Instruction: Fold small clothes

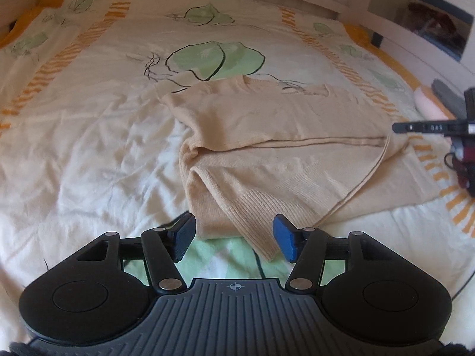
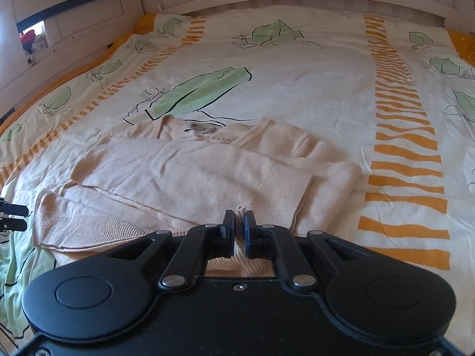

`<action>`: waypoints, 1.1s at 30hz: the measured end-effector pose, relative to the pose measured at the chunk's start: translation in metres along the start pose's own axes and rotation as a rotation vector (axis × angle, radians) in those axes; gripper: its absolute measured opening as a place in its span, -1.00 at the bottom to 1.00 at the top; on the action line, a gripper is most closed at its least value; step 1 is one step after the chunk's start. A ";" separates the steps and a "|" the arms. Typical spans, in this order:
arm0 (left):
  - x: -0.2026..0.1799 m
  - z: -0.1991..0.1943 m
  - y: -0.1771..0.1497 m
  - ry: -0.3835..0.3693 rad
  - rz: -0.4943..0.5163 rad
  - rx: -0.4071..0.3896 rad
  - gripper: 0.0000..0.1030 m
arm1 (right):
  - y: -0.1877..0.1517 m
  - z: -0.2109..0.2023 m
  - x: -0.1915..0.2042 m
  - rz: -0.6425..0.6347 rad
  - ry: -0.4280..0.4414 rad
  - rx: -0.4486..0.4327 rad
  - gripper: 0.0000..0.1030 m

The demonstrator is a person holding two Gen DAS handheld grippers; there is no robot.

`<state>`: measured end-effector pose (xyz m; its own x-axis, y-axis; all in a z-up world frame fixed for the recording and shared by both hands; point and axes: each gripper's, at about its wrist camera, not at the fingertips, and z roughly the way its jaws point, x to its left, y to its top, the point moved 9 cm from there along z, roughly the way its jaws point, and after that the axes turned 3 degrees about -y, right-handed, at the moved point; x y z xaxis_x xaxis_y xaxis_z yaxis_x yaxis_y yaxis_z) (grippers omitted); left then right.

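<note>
Across the middle of the bed cover (image 2: 297, 83) lies the beige sweater (image 2: 184, 172), part-folded, its neckline toward the headboard and its ribbed hem toward both grippers. With both sleeves laid crosswise over the body, the garment's long axis still runs from collar to hem, straight away from the person. That line, I judge, is what the coming fold turns on: the hem has to travel up along it toward the collar.

The right gripper (image 2: 240, 231) sits at the near hem, its jaws clenched on a small pinch of the knit, which shows between the pads. It is the nearer to the work, being already on the cloth.

The left gripper (image 1: 234, 237) hovers just short of the other hem corner with its jaws released; a ribbed cuff (image 1: 261, 231) lies between the blue pads (image 1: 283, 237), touched by neither. The sweater lies ahead of it and slightly to its right.
</note>
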<state>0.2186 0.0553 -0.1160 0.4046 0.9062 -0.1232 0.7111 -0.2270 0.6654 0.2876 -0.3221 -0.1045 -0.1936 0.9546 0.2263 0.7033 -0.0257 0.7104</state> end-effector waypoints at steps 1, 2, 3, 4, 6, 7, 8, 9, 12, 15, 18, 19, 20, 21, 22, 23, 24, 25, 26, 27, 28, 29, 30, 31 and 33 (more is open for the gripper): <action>0.001 0.001 0.000 0.031 0.056 0.006 0.09 | -0.001 0.000 -0.001 0.013 0.003 0.000 -0.78; 0.001 0.002 -0.001 0.057 0.096 0.010 0.09 | -0.003 0.000 -0.001 0.021 0.006 0.001 -0.78; 0.002 0.002 -0.002 0.083 0.139 0.017 0.09 | -0.004 0.000 -0.002 0.022 0.007 0.003 -0.78; 0.003 0.004 -0.003 0.102 0.167 0.026 0.09 | -0.005 0.000 -0.002 0.020 0.007 0.006 -0.78; 0.006 0.006 -0.005 0.135 0.199 0.036 0.09 | -0.007 0.000 -0.001 0.019 0.009 0.011 -0.78; 0.008 0.007 -0.005 0.140 0.203 0.035 0.09 | -0.008 0.000 -0.001 0.020 0.009 0.012 -0.78; 0.009 0.007 -0.006 0.143 0.199 0.035 0.09 | -0.008 0.000 -0.001 0.021 0.009 0.012 -0.78; 0.012 0.008 -0.006 0.146 0.186 0.034 0.09 | -0.008 0.000 -0.001 0.022 0.011 0.012 -0.78; 0.016 0.013 -0.003 0.139 0.161 0.041 0.09 | -0.009 0.000 -0.001 0.028 0.015 0.014 -0.77; 0.011 0.022 0.004 0.146 0.216 0.044 0.09 | -0.010 0.001 -0.002 0.039 0.020 0.015 -0.77; 0.005 0.029 0.020 0.105 0.217 0.013 0.09 | -0.010 0.001 -0.004 0.053 0.025 0.012 -0.76; 0.004 0.032 0.027 0.083 0.200 -0.001 0.09 | -0.010 0.001 -0.004 0.058 0.025 0.012 -0.76; 0.005 0.034 0.034 0.062 0.177 -0.016 0.09 | -0.010 0.002 -0.005 0.064 0.026 0.012 -0.76; 0.008 0.039 0.043 0.048 0.146 -0.034 0.09 | -0.009 0.003 -0.006 0.072 0.027 0.011 -0.75; 0.013 0.042 0.051 0.044 0.111 -0.052 0.09 | -0.010 0.003 -0.007 0.080 0.027 0.011 -0.75; 0.019 0.046 0.058 0.047 0.070 -0.066 0.09 | -0.010 0.004 -0.007 0.086 0.028 0.011 -0.74; 0.027 0.049 0.064 0.054 0.024 -0.075 0.09 | -0.010 0.004 -0.008 0.091 0.028 0.012 -0.74; 0.035 0.053 0.067 0.062 -0.027 -0.074 0.09 | -0.011 0.005 -0.008 0.098 0.028 0.014 -0.73; 0.042 0.055 0.069 0.066 -0.072 -0.067 0.08 | -0.011 0.005 -0.009 0.102 0.028 0.014 -0.72; 0.046 0.056 0.069 0.061 -0.094 -0.062 0.09 | -0.011 0.005 -0.010 0.106 0.029 0.013 -0.71; 0.047 0.056 0.068 0.055 -0.096 -0.059 0.09 | -0.012 0.004 -0.011 0.113 0.031 0.012 -0.70; 0.046 0.054 0.066 0.053 -0.083 -0.056 0.09 | -0.012 0.004 -0.011 0.121 0.035 0.012 -0.67; 0.043 0.051 0.064 0.047 -0.060 -0.056 0.09 | -0.012 0.004 -0.013 0.130 0.041 0.011 -0.67; 0.039 0.048 0.062 0.034 -0.031 -0.062 0.09 | -0.012 0.004 -0.014 0.139 0.047 0.010 -0.64; 0.029 0.041 0.057 0.004 0.047 -0.080 0.09 | -0.013 0.003 -0.015 0.147 0.053 0.007 -0.64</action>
<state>0.2944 0.0540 -0.1116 0.4339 0.8967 -0.0875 0.6432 -0.2403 0.7270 0.2836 -0.3353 -0.1189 -0.1238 0.9237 0.3627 0.7316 -0.1620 0.6622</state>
